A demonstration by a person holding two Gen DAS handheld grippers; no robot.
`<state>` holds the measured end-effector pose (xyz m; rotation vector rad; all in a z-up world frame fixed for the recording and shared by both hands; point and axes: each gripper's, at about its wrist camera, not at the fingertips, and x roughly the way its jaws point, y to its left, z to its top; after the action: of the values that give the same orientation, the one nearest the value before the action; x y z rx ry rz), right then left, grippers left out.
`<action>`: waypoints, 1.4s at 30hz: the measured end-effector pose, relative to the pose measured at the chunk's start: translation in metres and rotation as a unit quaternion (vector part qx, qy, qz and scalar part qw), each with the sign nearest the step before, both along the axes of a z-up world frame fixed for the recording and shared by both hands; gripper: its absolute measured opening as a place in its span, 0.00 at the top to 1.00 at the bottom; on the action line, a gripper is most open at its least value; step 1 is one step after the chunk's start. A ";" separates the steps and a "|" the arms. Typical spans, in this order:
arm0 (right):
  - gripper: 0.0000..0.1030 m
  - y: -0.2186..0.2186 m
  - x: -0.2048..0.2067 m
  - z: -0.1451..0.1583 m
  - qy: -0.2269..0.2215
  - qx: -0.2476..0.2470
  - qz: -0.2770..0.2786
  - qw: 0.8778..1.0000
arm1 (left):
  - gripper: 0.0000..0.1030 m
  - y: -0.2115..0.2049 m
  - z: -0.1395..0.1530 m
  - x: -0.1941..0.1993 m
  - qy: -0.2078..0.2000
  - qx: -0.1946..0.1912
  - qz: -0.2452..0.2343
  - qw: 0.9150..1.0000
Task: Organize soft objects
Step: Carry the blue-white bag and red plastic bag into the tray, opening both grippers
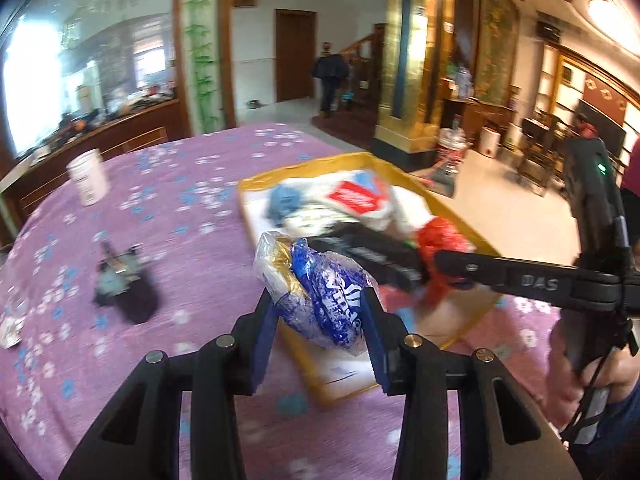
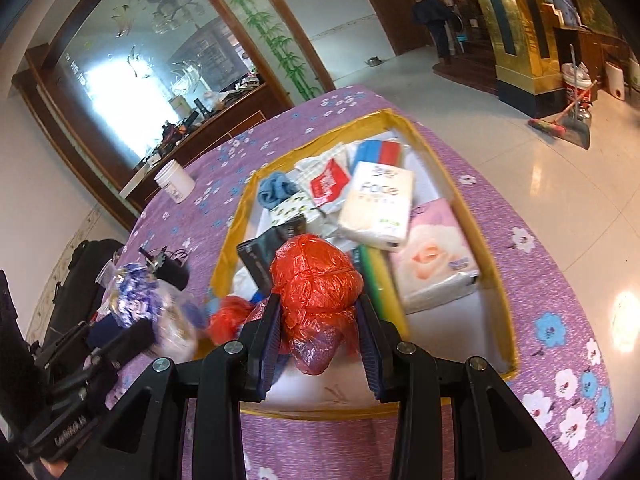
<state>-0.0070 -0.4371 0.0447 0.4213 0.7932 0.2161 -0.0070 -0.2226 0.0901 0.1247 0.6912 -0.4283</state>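
My left gripper (image 1: 320,320) is shut on a crumpled clear plastic bag with blue print and gold (image 1: 320,284), held over the near left edge of a yellow-rimmed box (image 1: 452,200). In the right wrist view, my right gripper (image 2: 320,340) is shut on a bunched red plastic bag (image 2: 316,280) above the box (image 2: 496,272). The box holds a "Face" tissue pack (image 2: 376,204), a pink tissue pack (image 2: 436,256), a blue cloth (image 2: 276,192), a red-and-white packet (image 2: 330,184) and a second red bag (image 2: 228,320). The left gripper (image 2: 132,332) with its blue bag (image 2: 136,300) shows at the left.
The box lies on a purple flowered tablecloth (image 1: 180,208). A white jar (image 1: 88,182) stands at the far left, with a dark pouch and keys (image 1: 120,280) nearer. The table edge drops to a tiled floor (image 2: 560,184) on the right. A person (image 1: 330,76) stands far off.
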 end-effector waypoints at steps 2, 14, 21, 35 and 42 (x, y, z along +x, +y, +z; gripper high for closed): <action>0.62 -0.004 0.000 -0.002 0.002 0.000 -0.004 1.000 | 0.61 -0.014 -0.004 0.003 0.005 0.001 -0.013 1.000; 0.62 -0.011 0.015 -0.011 0.011 -0.007 -0.016 1.000 | 0.61 -0.052 -0.023 0.030 0.022 0.005 -0.040 0.999; 0.62 -0.002 0.029 -0.011 0.009 -0.031 -0.018 0.999 | 0.60 -0.051 -0.033 0.046 0.035 -0.024 -0.054 0.998; 0.63 0.008 0.053 -0.024 0.016 -0.044 -0.018 0.999 | 0.59 -0.059 -0.039 0.032 -0.020 0.003 -0.047 0.999; 0.62 0.008 0.050 -0.027 0.004 -0.048 -0.020 0.999 | 0.56 -0.061 -0.041 0.031 -0.027 0.006 -0.042 0.999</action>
<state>0.0432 -0.4288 0.0177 0.3467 0.7999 0.1390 0.0235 -0.2833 0.0495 0.1774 0.6381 -0.5001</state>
